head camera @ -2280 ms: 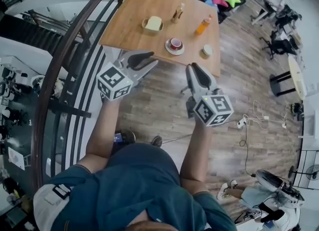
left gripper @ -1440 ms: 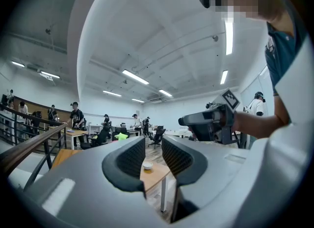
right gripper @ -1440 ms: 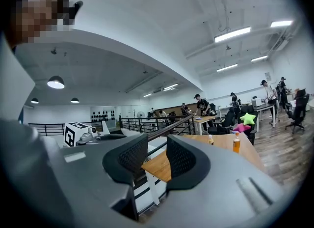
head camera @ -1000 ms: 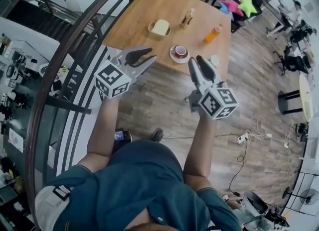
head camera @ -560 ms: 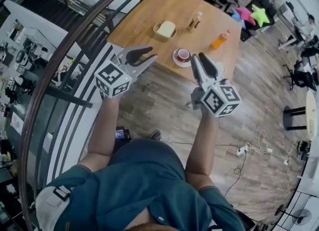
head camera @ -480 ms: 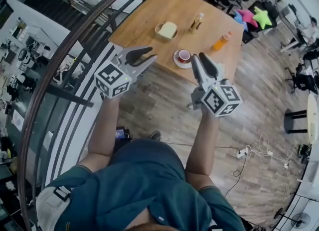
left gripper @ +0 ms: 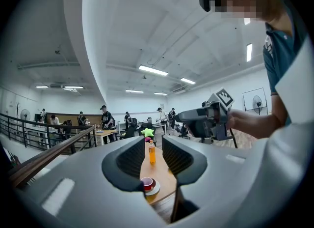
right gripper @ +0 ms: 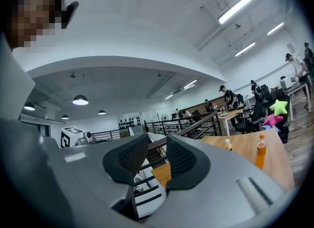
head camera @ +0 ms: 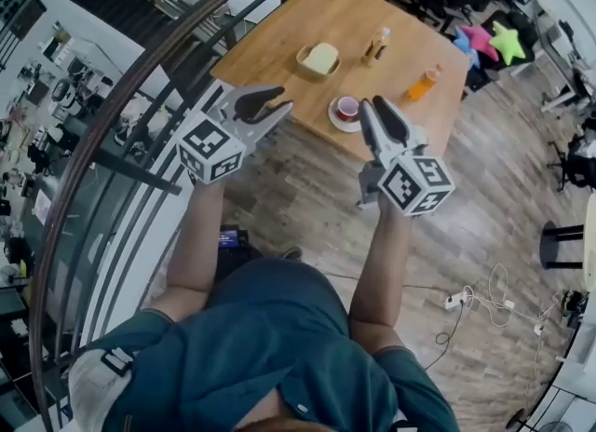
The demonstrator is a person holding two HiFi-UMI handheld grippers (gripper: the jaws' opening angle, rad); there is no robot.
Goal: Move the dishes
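both grippers point level over the wood floor at mid-frame, short of the wooden table (head camera: pixel 279 30) at the top. the left gripper (head camera: pixel 282 101) and right gripper (head camera: pixel 373 104) each show jaws a narrow gap apart, nothing between them. the red cup (head camera: pixel 347 107) sits on its saucer (head camera: pixel 343 127) at the table's lower edge, between the two grippers' tips; a bowl (head camera: pixel 319 60) and an orange bottle (head camera: pixel 424 83) stand further up.

Bright, evenly lit, sharp, fisheye-warped edges
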